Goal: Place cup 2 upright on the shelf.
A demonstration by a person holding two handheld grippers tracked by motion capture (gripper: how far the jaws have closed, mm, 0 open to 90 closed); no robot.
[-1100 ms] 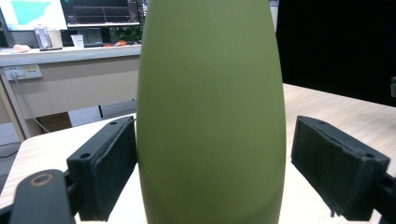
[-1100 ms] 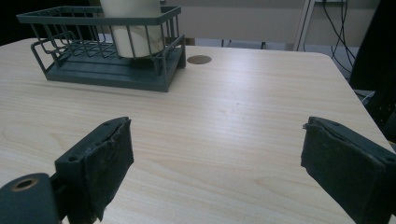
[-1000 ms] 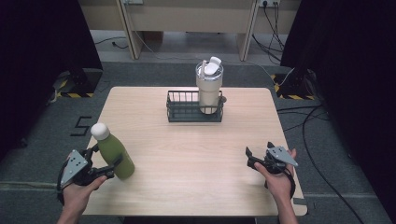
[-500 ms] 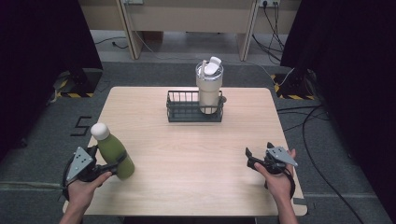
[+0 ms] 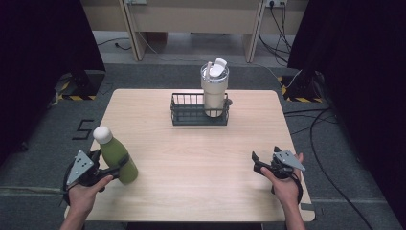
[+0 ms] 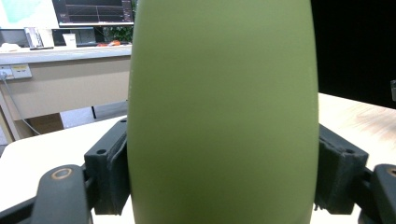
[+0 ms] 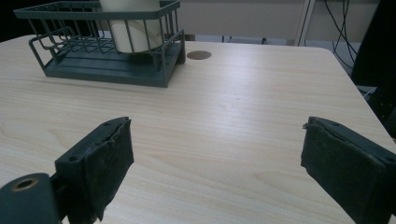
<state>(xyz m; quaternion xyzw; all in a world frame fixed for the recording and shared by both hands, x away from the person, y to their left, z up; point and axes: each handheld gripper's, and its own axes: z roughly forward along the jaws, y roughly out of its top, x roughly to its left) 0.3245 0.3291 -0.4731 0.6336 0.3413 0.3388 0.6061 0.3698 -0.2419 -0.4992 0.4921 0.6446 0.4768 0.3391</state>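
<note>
So the left gripper [image 5: 106, 165] has just been closing, and now its pads are squeezed against both sides of the green bottle [image 5: 117, 155], down low on the body. The bottle stands upright near the table's [image 5: 191, 158] front-left corner, white cap [image 5: 102, 134] on top, long axis running straight up, maybe leaning a touch. In the left gripper view the bottle [image 6: 224, 112] sits snug between the two jaws.

The right gripper [image 5: 261, 162] rests at the front-right with its jaws spread wide and nothing between them, well apart from the bottle.

Farther back, mid-table, there's a dark wire basket [image 5: 184, 115] with a cream tumbler [image 5: 214, 93] standing in its right end. From the bottle, the basket lies ahead and to the right, so I'd guess the left hand carries it there; the basket's left half looks free.
</note>
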